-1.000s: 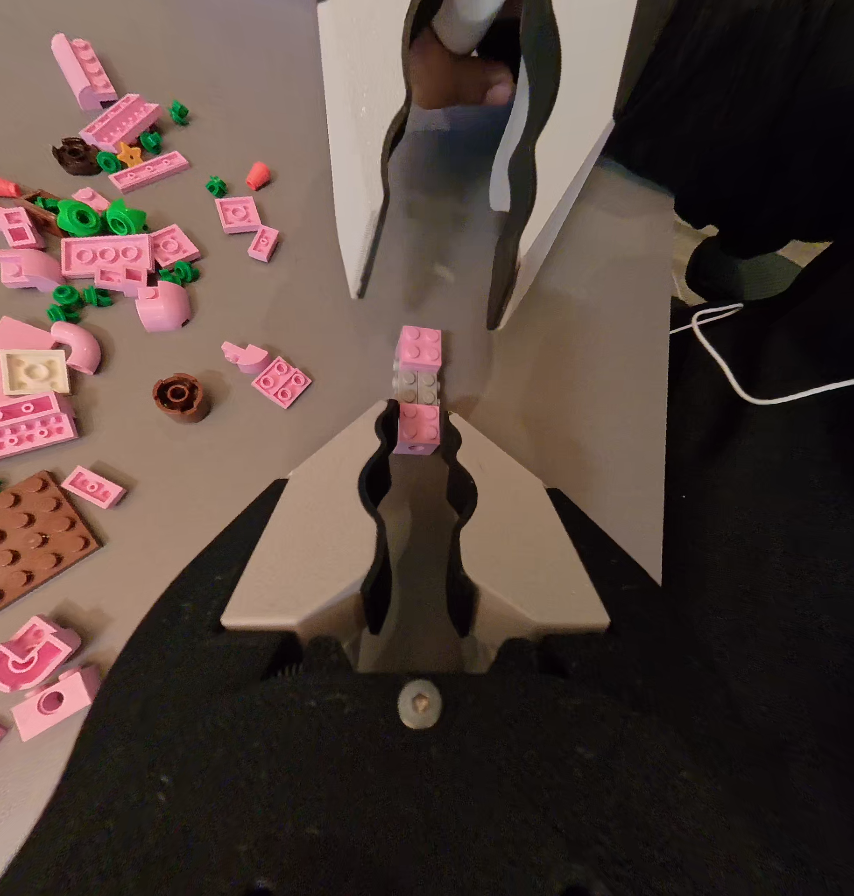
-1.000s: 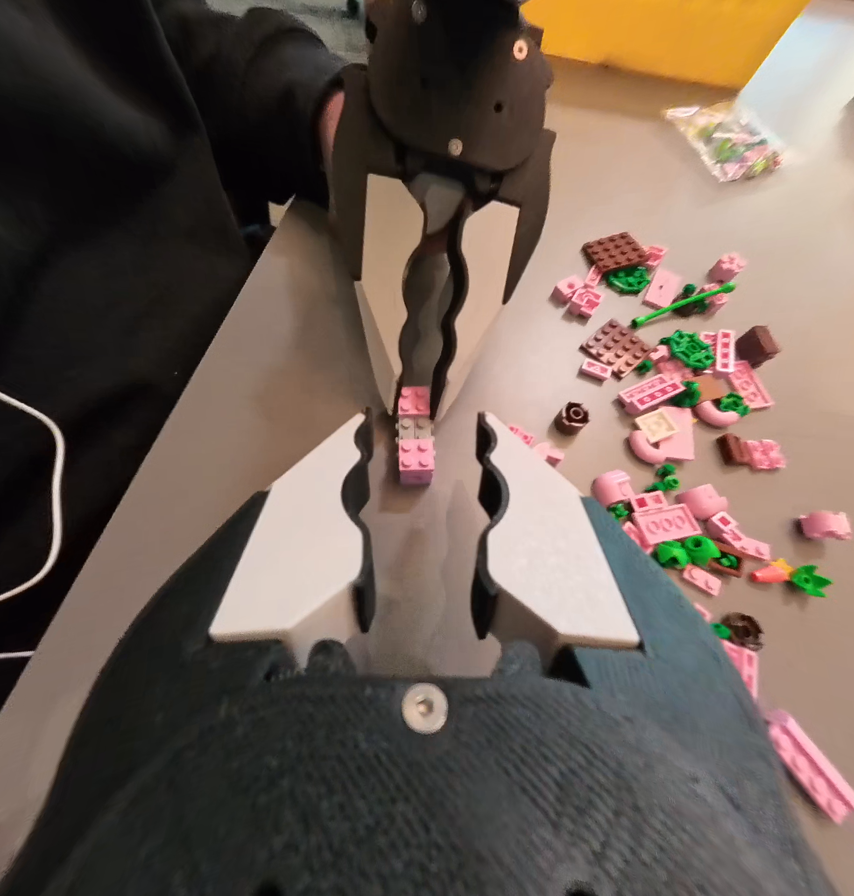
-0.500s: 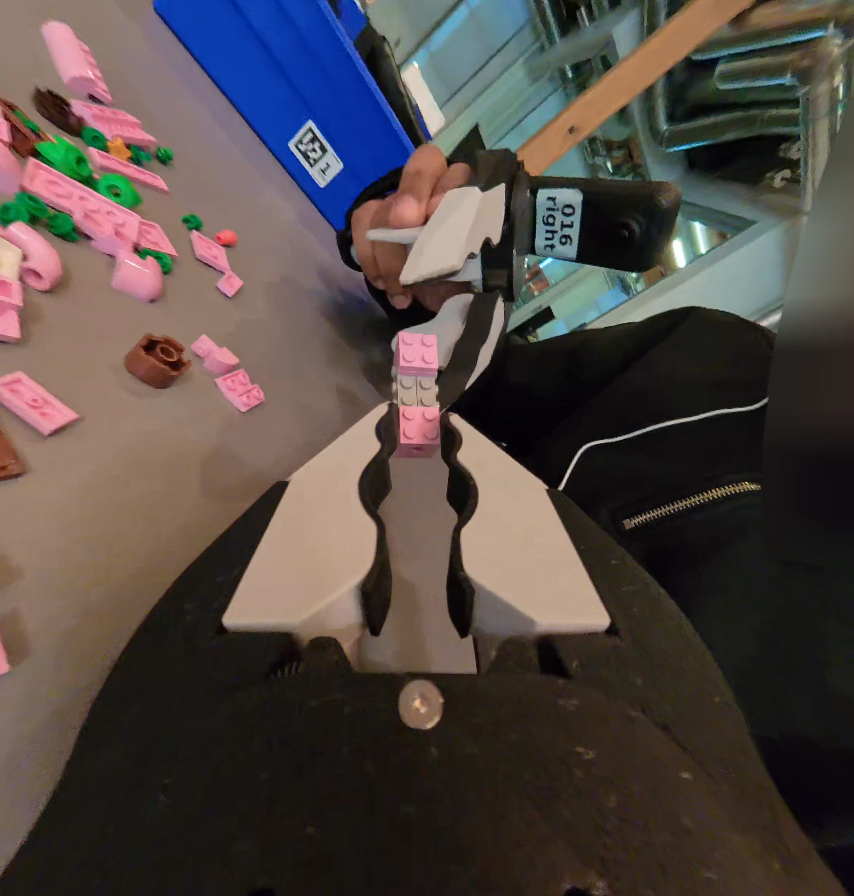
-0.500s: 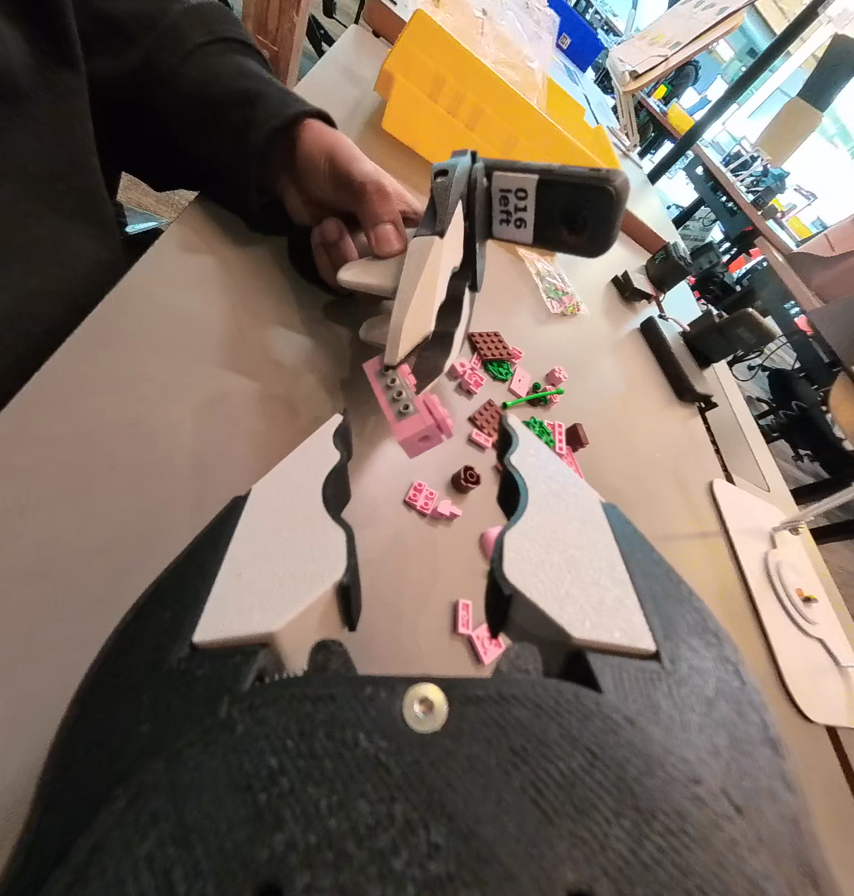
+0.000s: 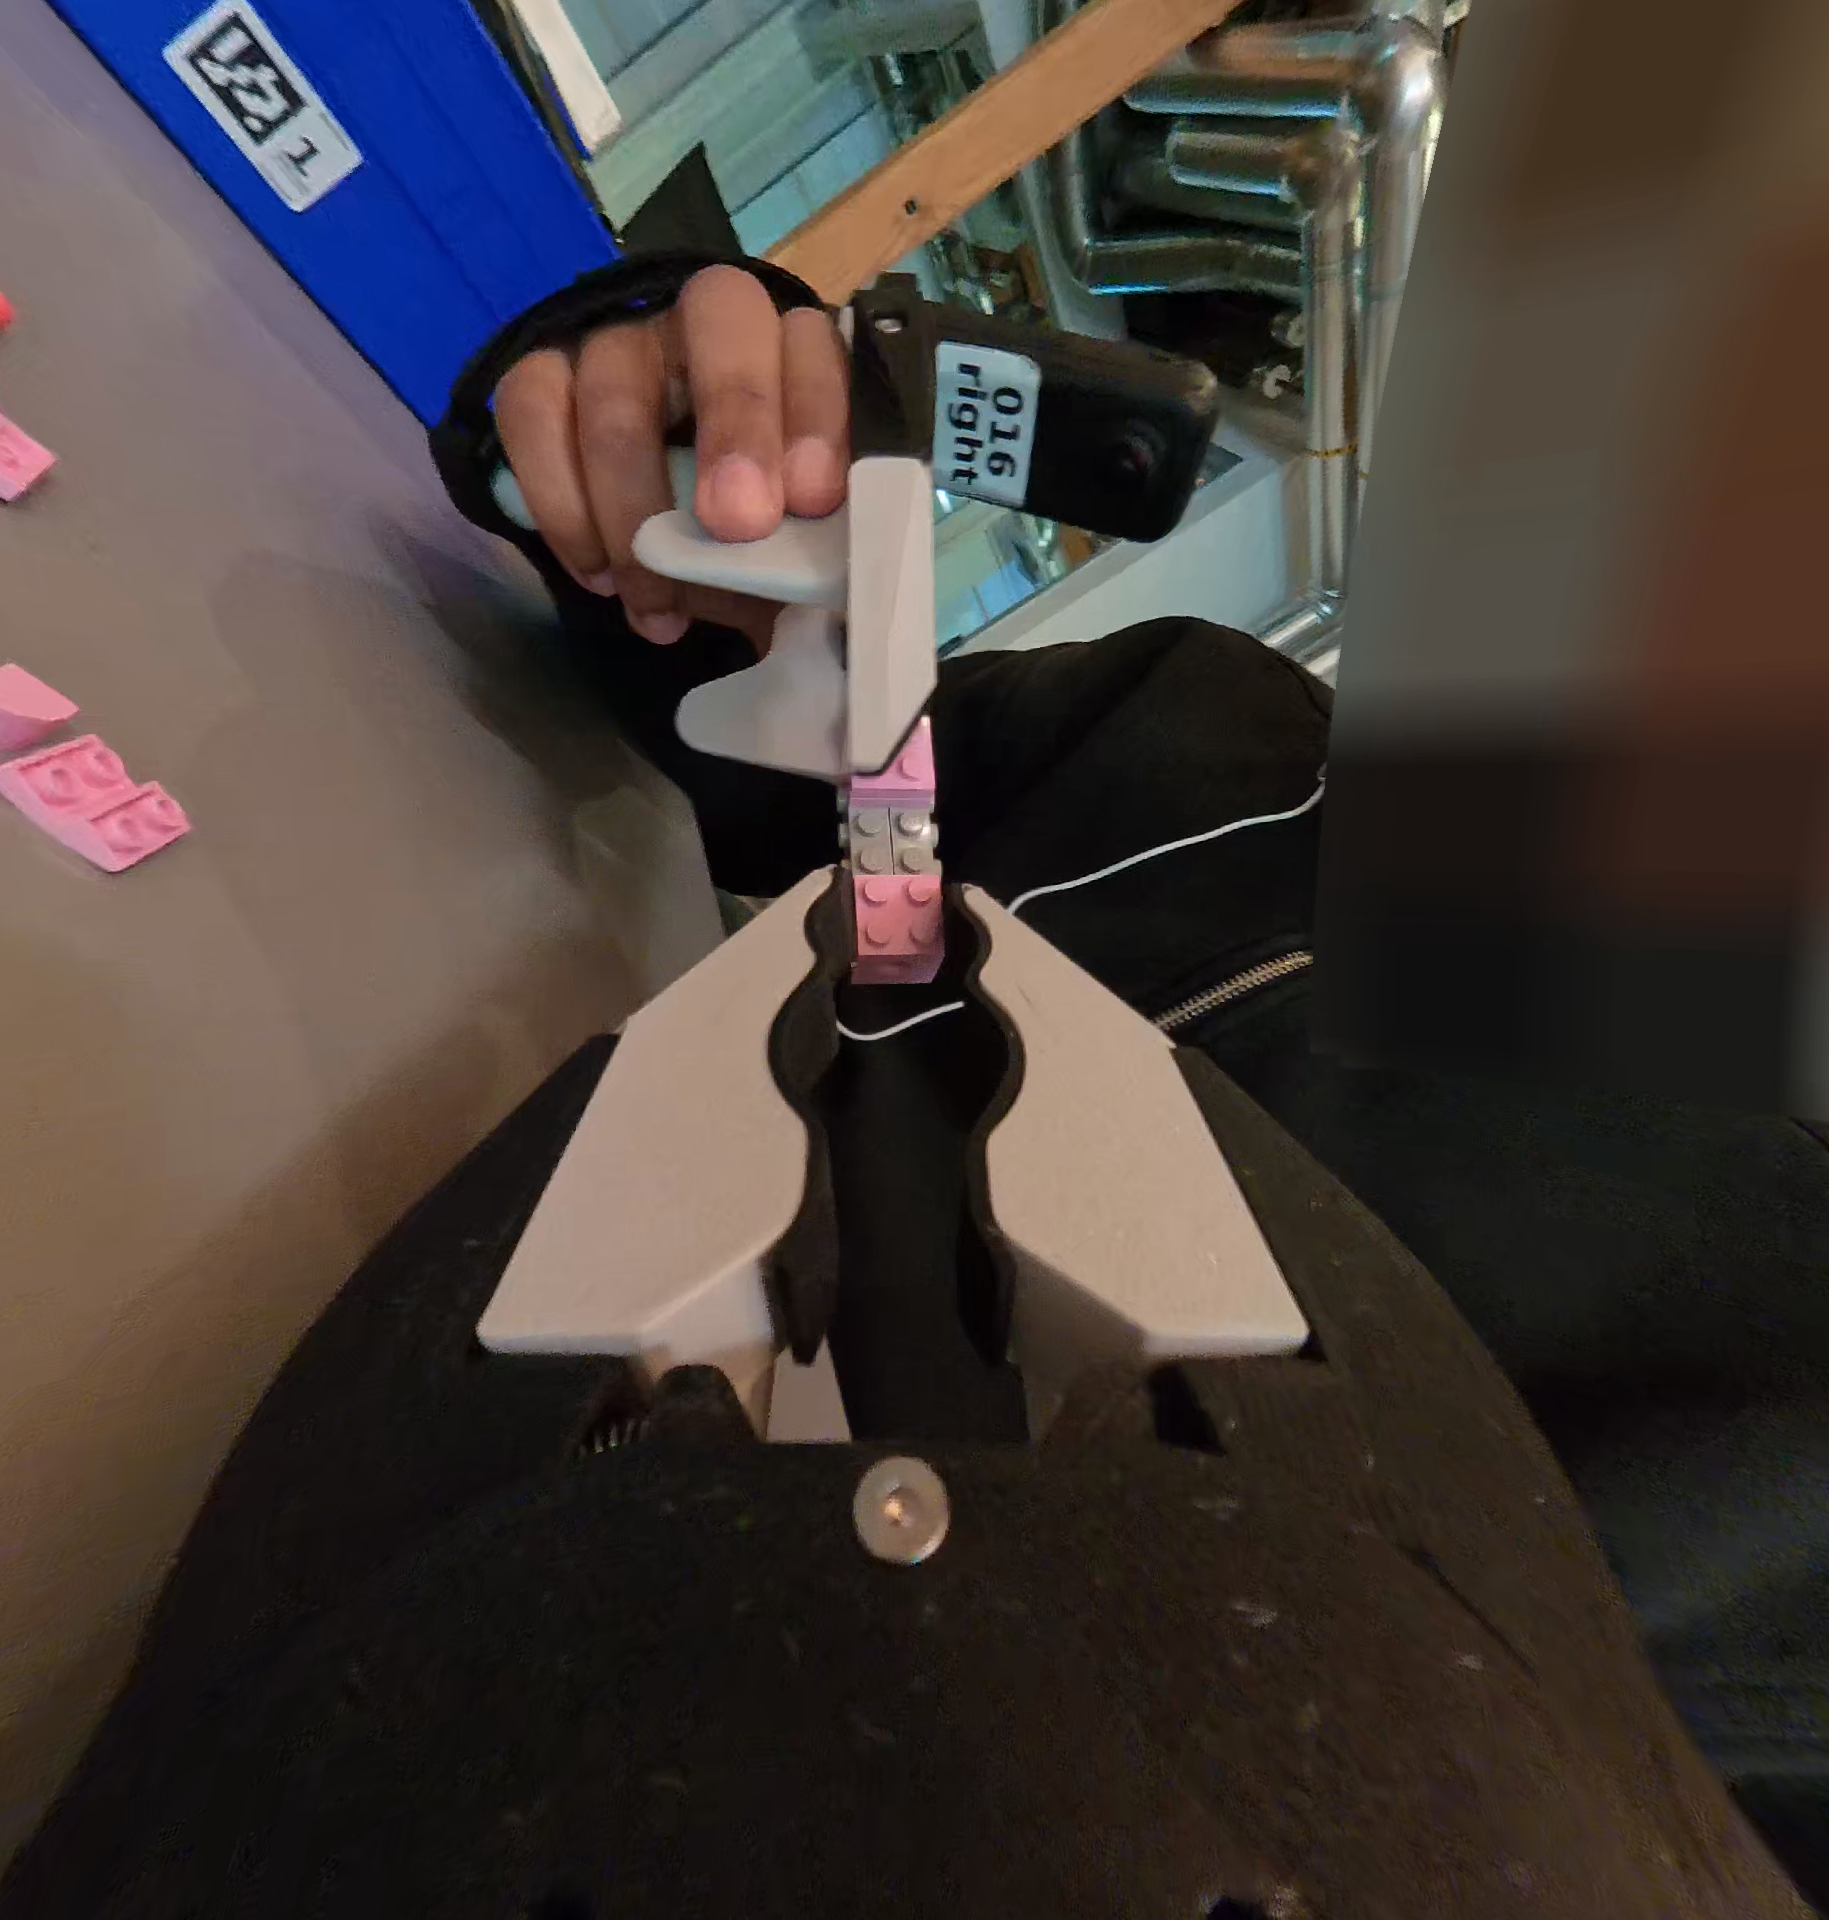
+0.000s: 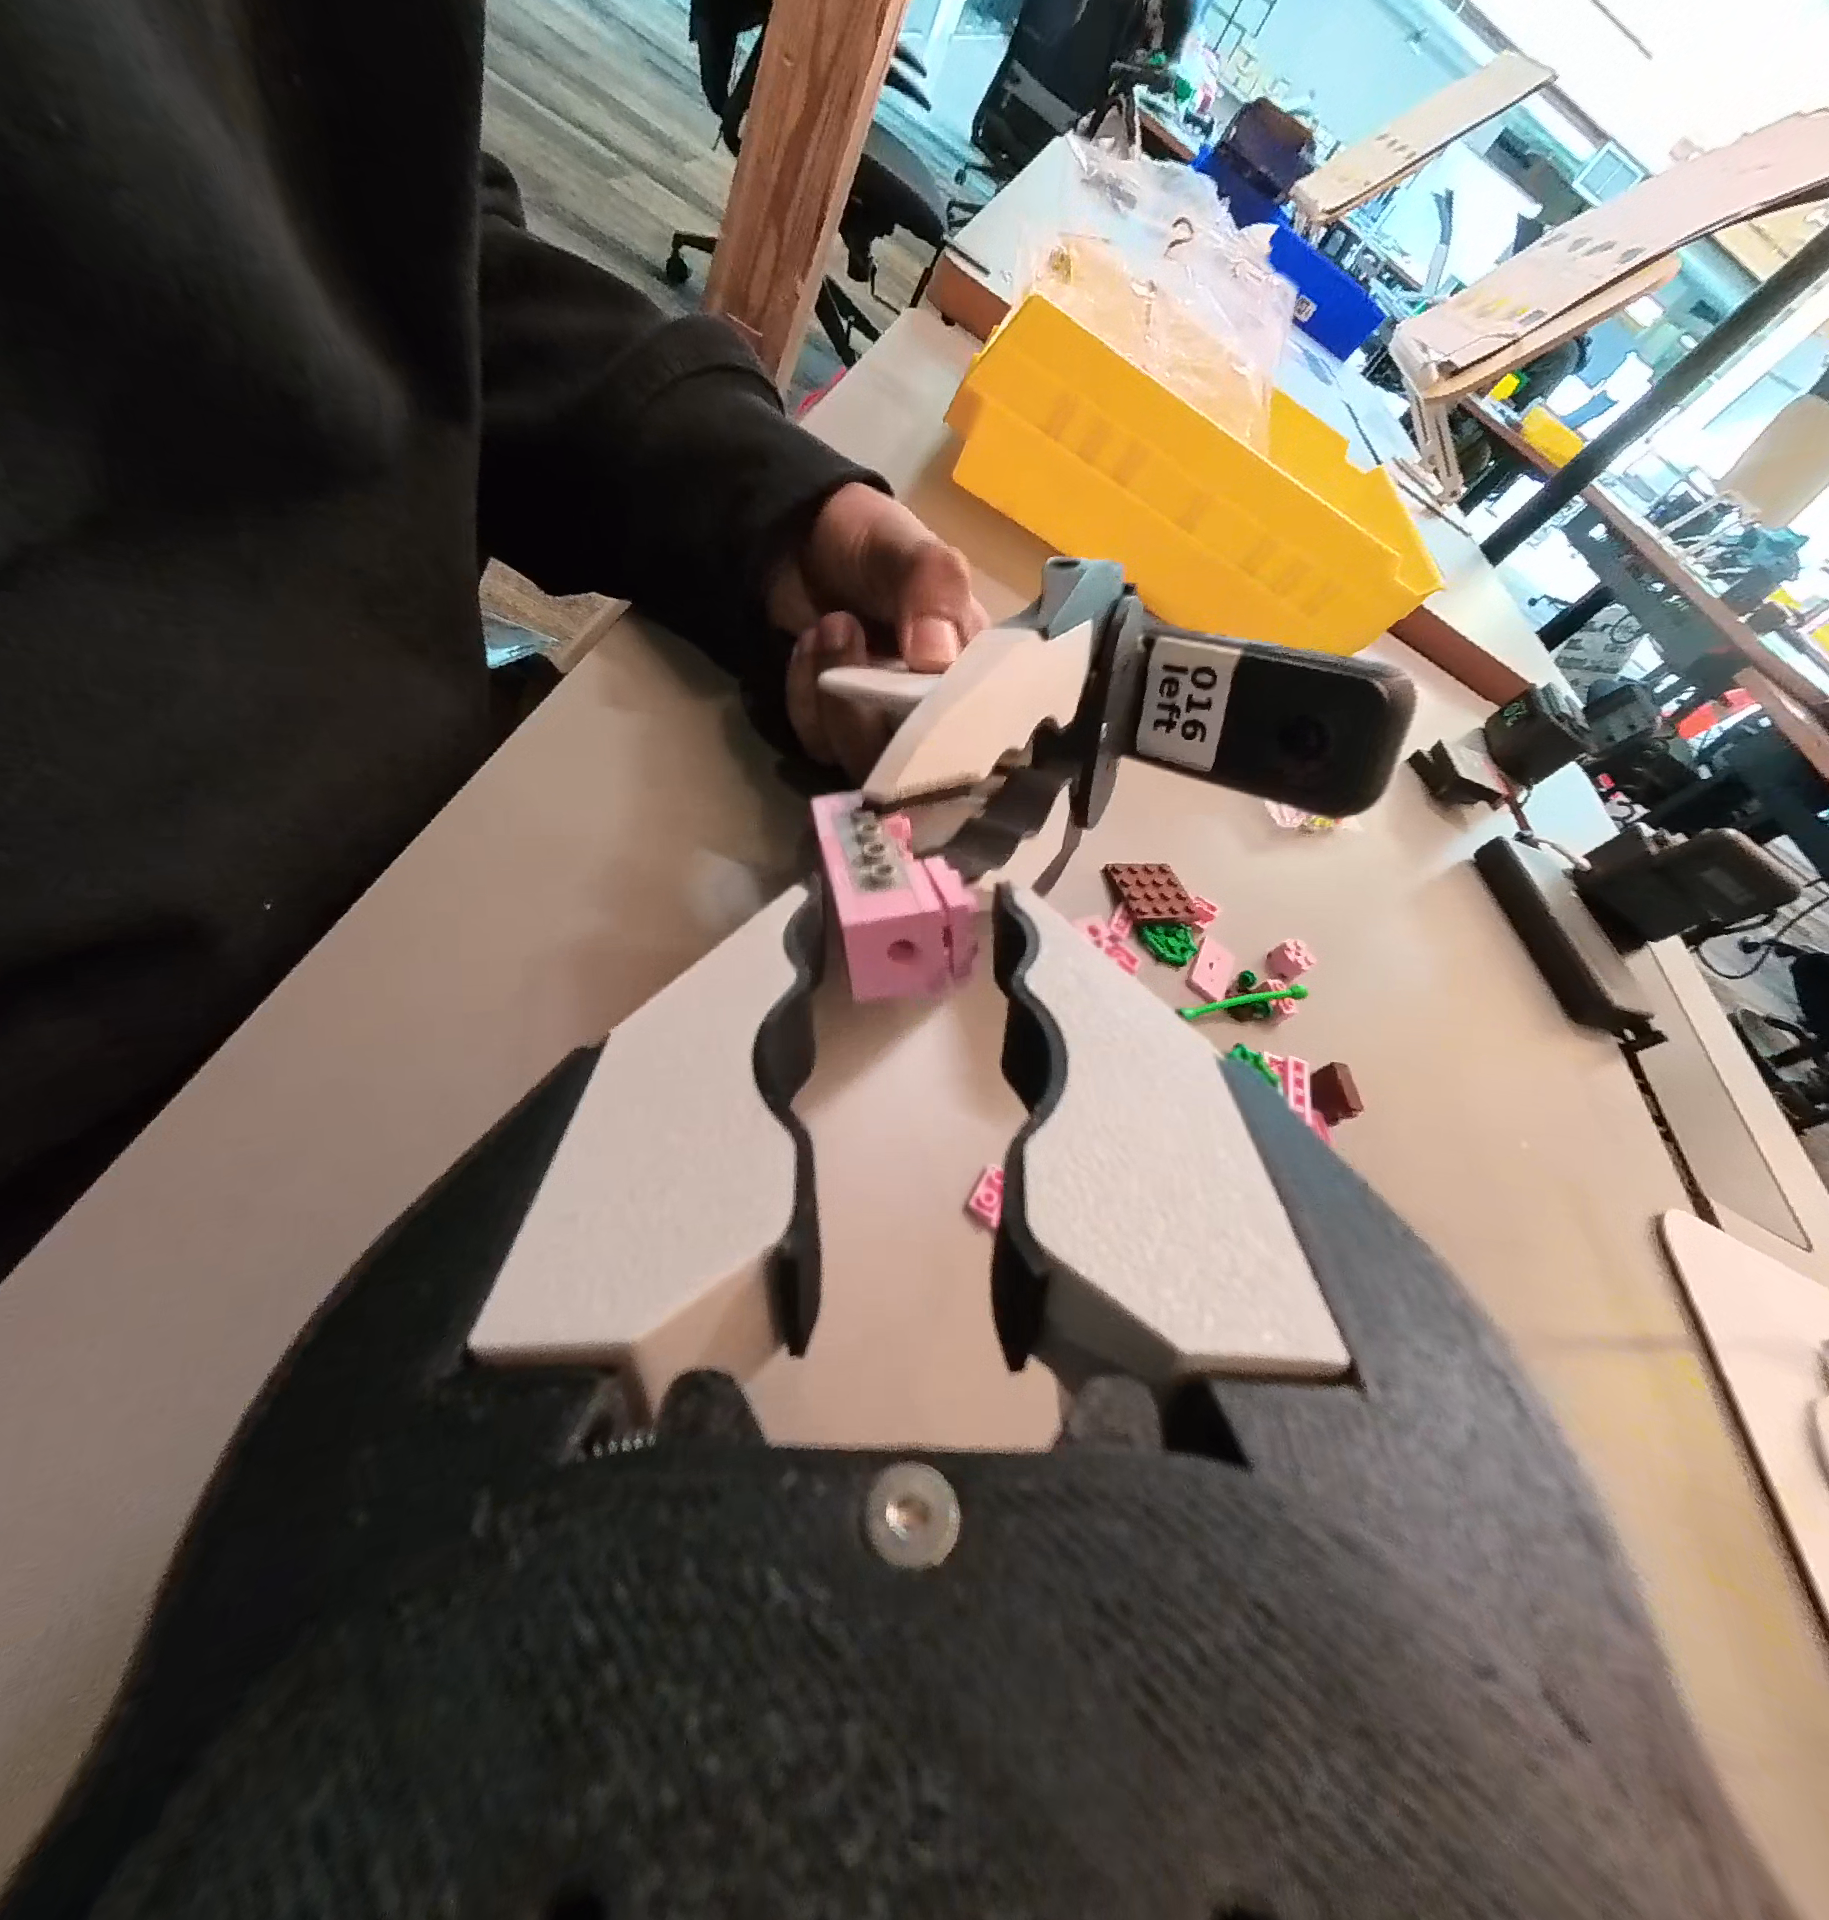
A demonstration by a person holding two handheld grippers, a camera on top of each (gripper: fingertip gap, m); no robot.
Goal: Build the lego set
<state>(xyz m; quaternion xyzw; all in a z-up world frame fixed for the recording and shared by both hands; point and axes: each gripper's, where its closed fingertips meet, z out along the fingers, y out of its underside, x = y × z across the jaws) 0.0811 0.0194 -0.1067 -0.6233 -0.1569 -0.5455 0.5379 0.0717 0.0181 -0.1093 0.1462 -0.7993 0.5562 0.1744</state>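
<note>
A small assembly of a pink brick, a grey plate and a pink brick (image 5: pixel 894 852) is held off the table. My left gripper (image 5: pixel 894 909) is shut on its near pink end. My right gripper (image 5: pixel 887 717) shows edge-on above it and covers the far pink brick. In the right wrist view the assembly (image 6: pixel 884 940) sits between the tips of my right gripper (image 6: pixel 902 920). Its jaws are apart and flank the pink block closely. The left gripper (image 6: pixel 894 816) grips the assembly's other end from behind.
Loose pink, green and brown pieces (image 6: pixel 1242 987) and a brown plate (image 6: pixel 1149 888) lie on the grey table beyond the grippers. Pink pieces (image 5: pixel 89 800) lie at left. A yellow bin (image 6: pixel 1180 488) and a blue bin (image 5: pixel 370 156) stand farther back. A person's black sleeve is close at left.
Both grippers have risen and tilted up off the table with the assembly. The right gripper has moved in over the assembly's free end and its jaws have narrowed around it.
</note>
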